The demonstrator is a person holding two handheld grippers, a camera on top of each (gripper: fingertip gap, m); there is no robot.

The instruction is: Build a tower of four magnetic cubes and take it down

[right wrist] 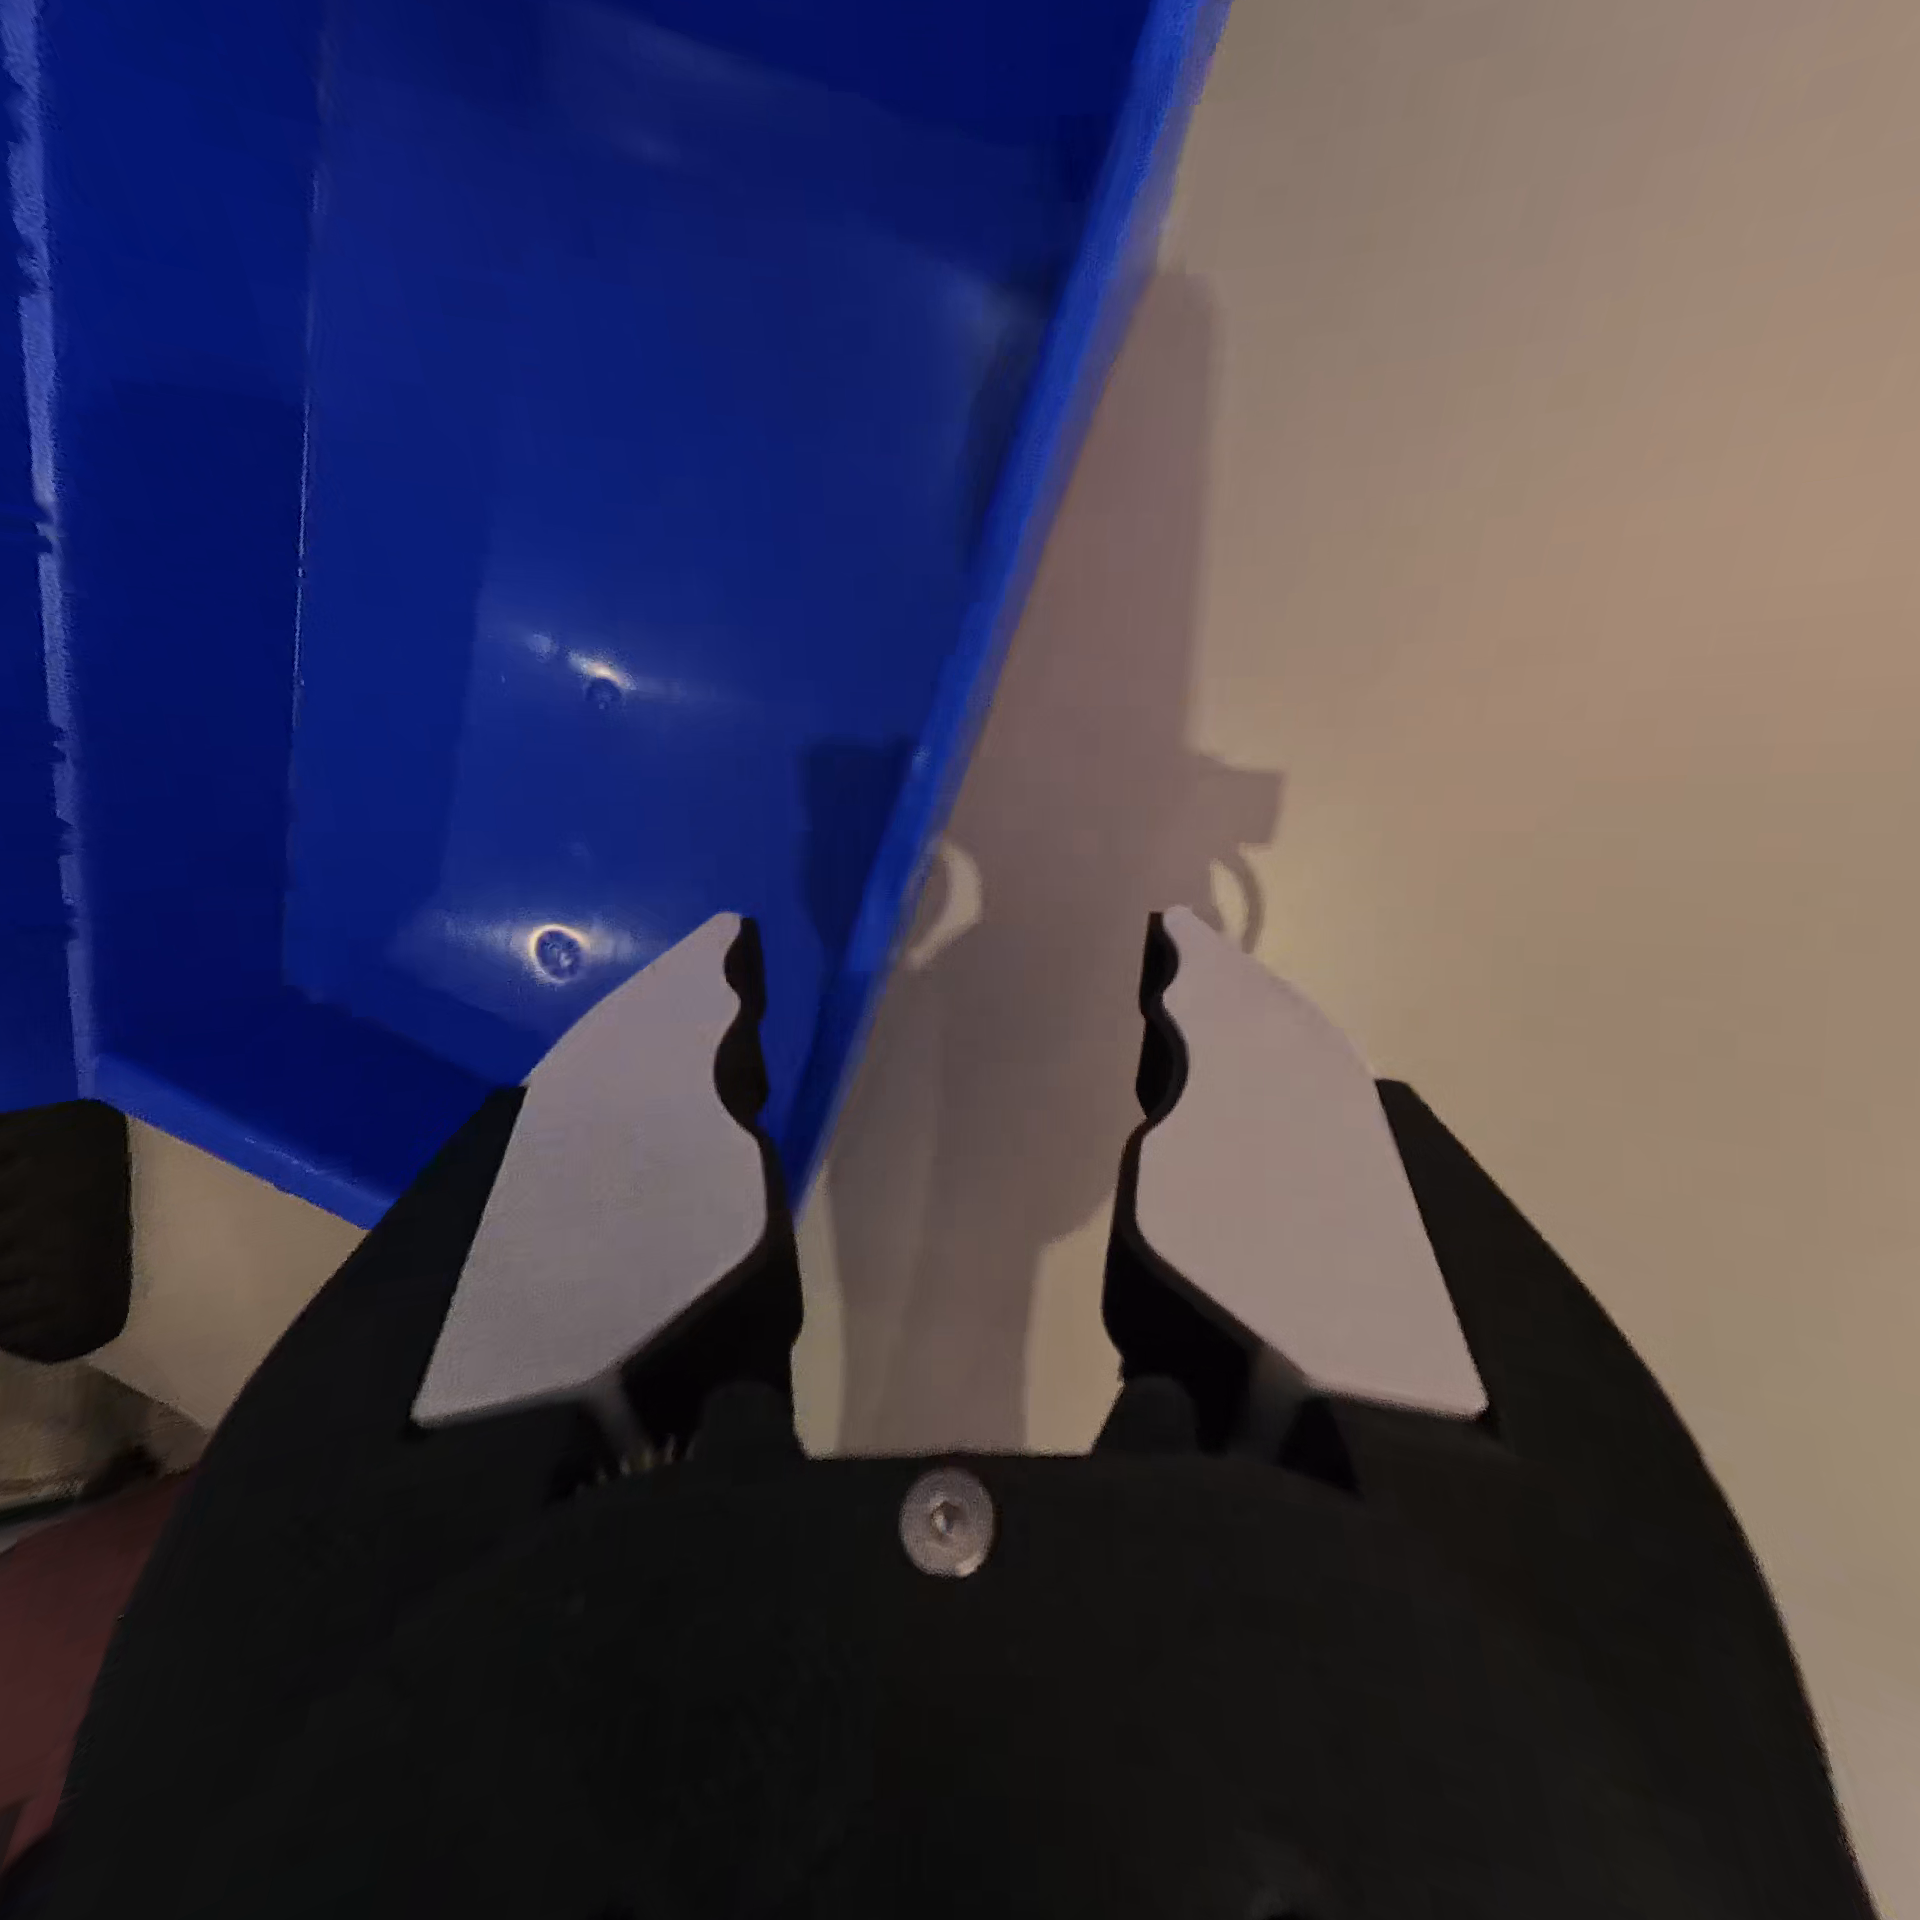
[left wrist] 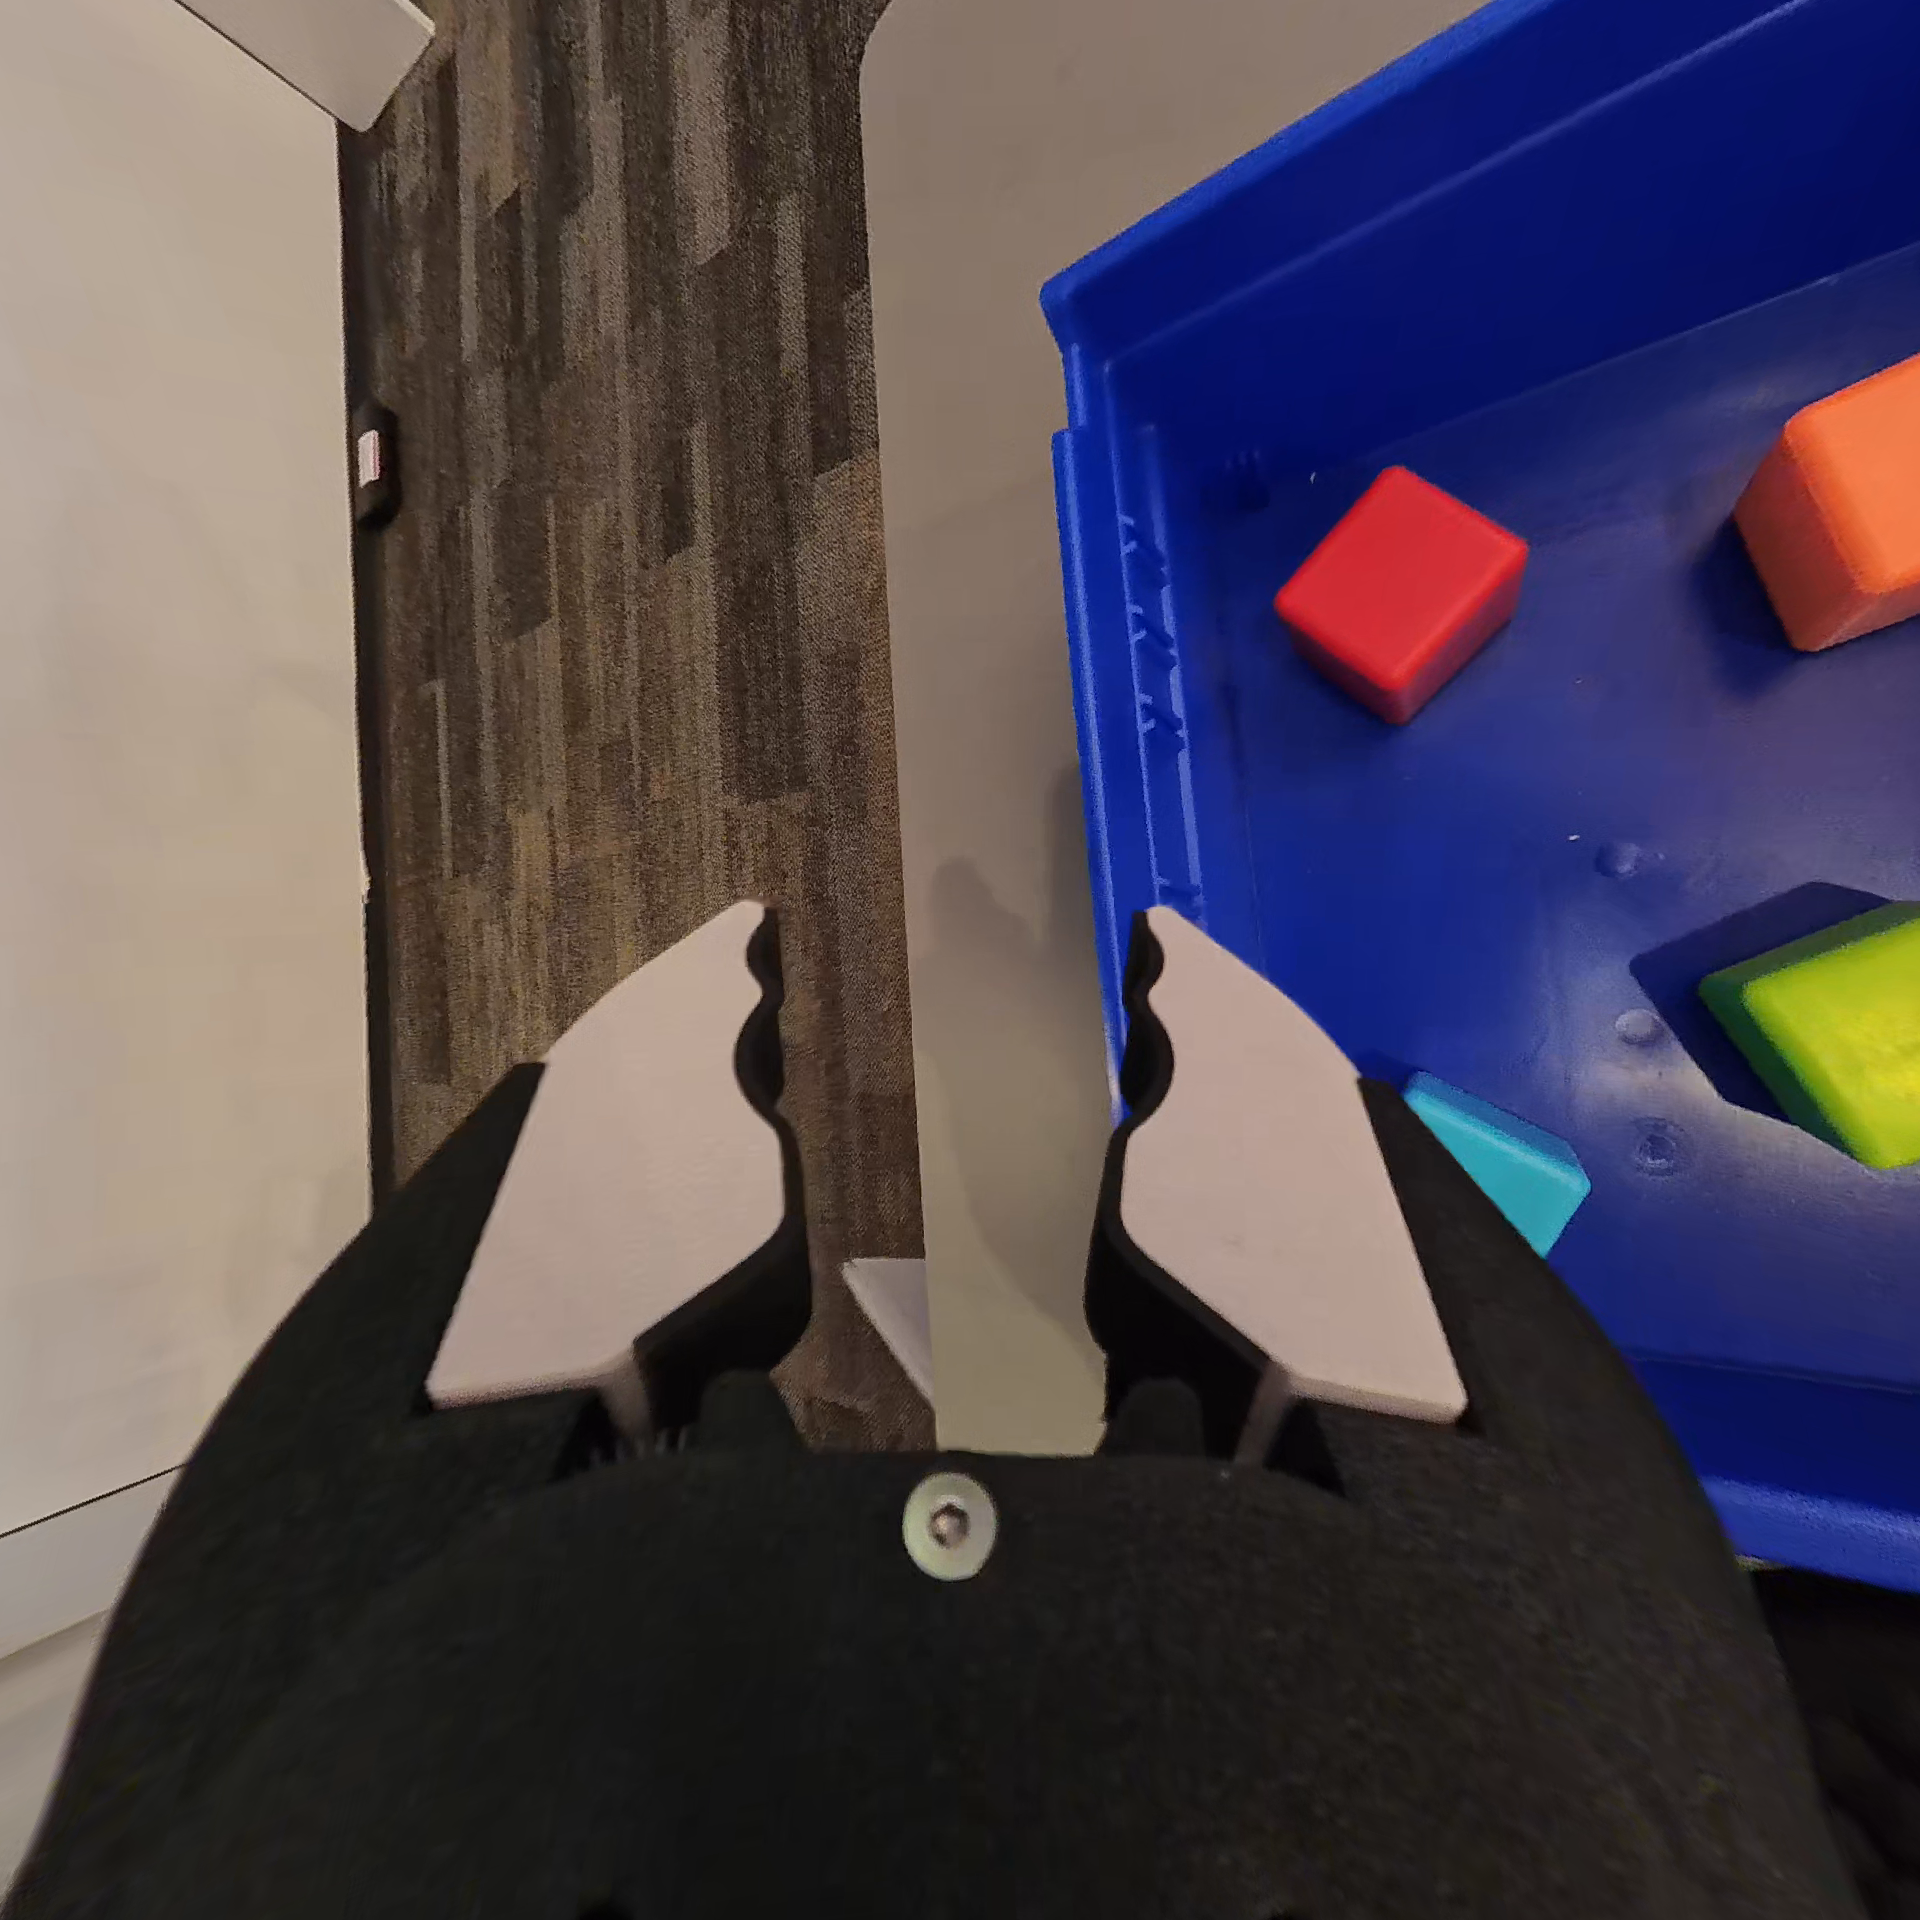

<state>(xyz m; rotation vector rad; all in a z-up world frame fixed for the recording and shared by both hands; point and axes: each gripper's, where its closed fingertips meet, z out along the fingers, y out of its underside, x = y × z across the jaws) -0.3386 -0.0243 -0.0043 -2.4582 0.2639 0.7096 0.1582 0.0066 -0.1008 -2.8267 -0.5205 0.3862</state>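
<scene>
The left gripper [left wrist: 951, 920] is spread wide and holds nothing, poised over the left edge of the desk [left wrist: 987, 520], where the striped carpet [left wrist: 623, 520] shows below. Just to its right sits a blue bin [left wrist: 1143, 665] on the desk. Four cubes lie loose on the bin's floor, none touching another: a red cube [left wrist: 1397, 592] near the bin's left wall, an orange cube [left wrist: 1849, 509] farther in toward the far wall, a green cube [left wrist: 1839, 1039] nearer, and a teal cube [left wrist: 1496, 1164] in the near left corner, partly hidden behind the gripper's finger.

The right gripper [right wrist: 945, 925] is likewise spread and empty, hanging over the bin's right rim. The part of the bin it looks into is bare, and beside it the desk carries only the gripper's shadow [right wrist: 1091, 831].

No tower stands anywhere in view. From these pictures alone I cannot tell whether the stack has yet to be built or has been taken down with the cubes dropped back in the bin.
</scene>
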